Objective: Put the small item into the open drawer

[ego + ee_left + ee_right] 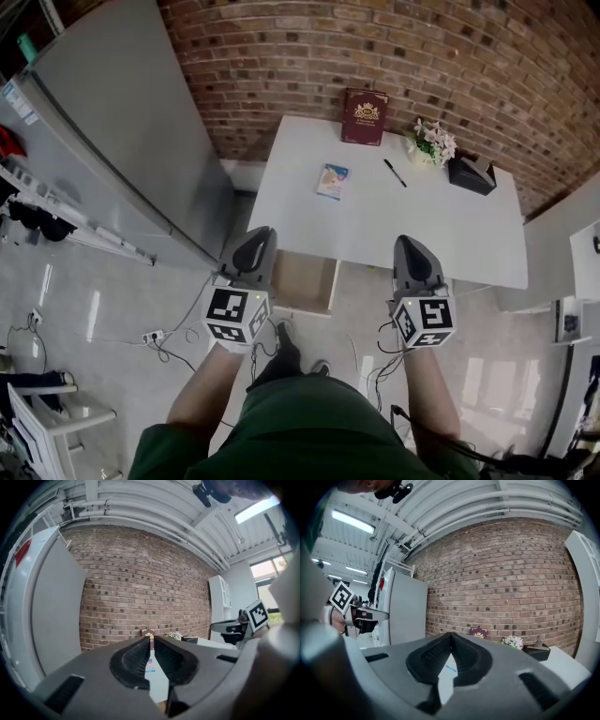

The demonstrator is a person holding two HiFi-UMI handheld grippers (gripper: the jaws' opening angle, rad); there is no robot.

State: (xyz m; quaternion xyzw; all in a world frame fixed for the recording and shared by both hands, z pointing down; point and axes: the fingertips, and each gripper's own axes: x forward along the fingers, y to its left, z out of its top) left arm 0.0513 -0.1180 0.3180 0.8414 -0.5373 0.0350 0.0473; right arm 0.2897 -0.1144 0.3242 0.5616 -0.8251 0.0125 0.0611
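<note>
- Brick wall (422, 56): backs the whole scene, behind the desk.
- Fridge (122, 122): grey, on my left, standing against the wall just beside the desk's left end.
- Desk (441, 225): white top, its far edge at the wall and its near edge facing me.
- Drawer (305, 281): pulled open under the desk's near-left corner, with its pale wooden bottom showing.
- My left claw (152, 638): held level in front of the drawer; pads a narrow slit apart, released, nothing between them.
- My right claw (450, 634): held level at the desk's near edge, to the right of the drawer; tips clenched together on nothing.
- Book (365, 116): maroon with a gold crest, upright against the wall at the back of the desk.
- Box (471, 172): black, at the back right of the desk.
- Flowers (432, 142): a small bunch between book and box, just beside the box.
- Small item (332, 181): a flat blue-and-white packet on the desk, in front of the book and left of the pen, well apart from both claws and from the drawer.
- Pen (395, 172): dark, lying at a slant on the desk.
</note>
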